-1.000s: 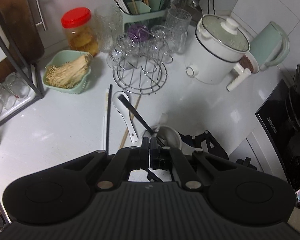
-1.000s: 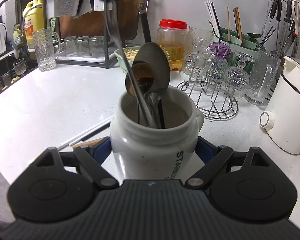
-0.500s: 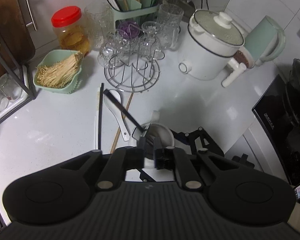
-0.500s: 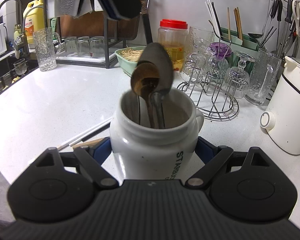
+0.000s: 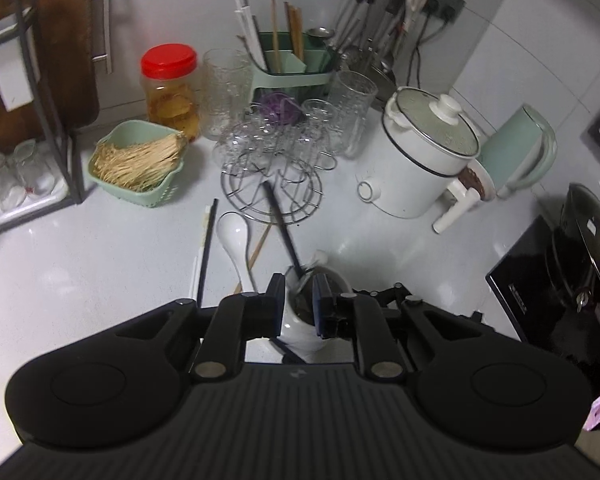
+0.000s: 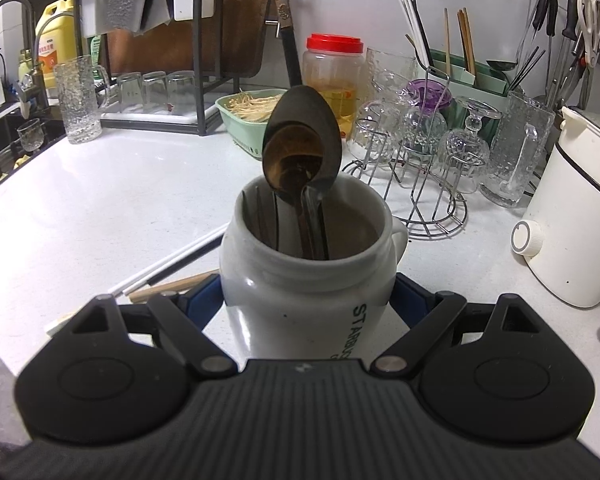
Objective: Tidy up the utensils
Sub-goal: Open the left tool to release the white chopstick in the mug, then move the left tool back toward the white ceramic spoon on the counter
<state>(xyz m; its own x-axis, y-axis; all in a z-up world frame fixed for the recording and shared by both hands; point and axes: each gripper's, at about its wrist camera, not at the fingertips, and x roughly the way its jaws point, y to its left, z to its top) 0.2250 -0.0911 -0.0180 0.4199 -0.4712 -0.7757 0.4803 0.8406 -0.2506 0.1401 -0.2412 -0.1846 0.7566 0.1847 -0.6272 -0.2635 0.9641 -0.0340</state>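
My right gripper [image 6: 308, 296] is shut on a white Starbucks mug [image 6: 304, 280] standing on the counter. Metal spoons [image 6: 300, 152] stand in the mug, bowls up. In the left wrist view my left gripper [image 5: 297, 300] is open and empty, hovering right above the same mug [image 5: 304, 328], with a black utensil handle [image 5: 282, 228] sticking out of it. A white ceramic spoon [image 5: 234, 236], black and white chopsticks [image 5: 206, 248] and a wooden chopstick [image 5: 260, 244] lie on the counter left of the mug.
A wire glass rack with upturned glasses [image 5: 276, 168], a green basket of noodles [image 5: 138, 160], a red-lidded jar [image 5: 170, 84], a green utensil caddy [image 5: 296, 68], a white cooker [image 5: 424, 156] and a green kettle [image 5: 516, 148] crowd the back. A black stove [image 5: 548, 280] is on the right.
My left gripper opened, let go of the utensil it held into the mug, and rose away. The right gripper and mug stayed still.
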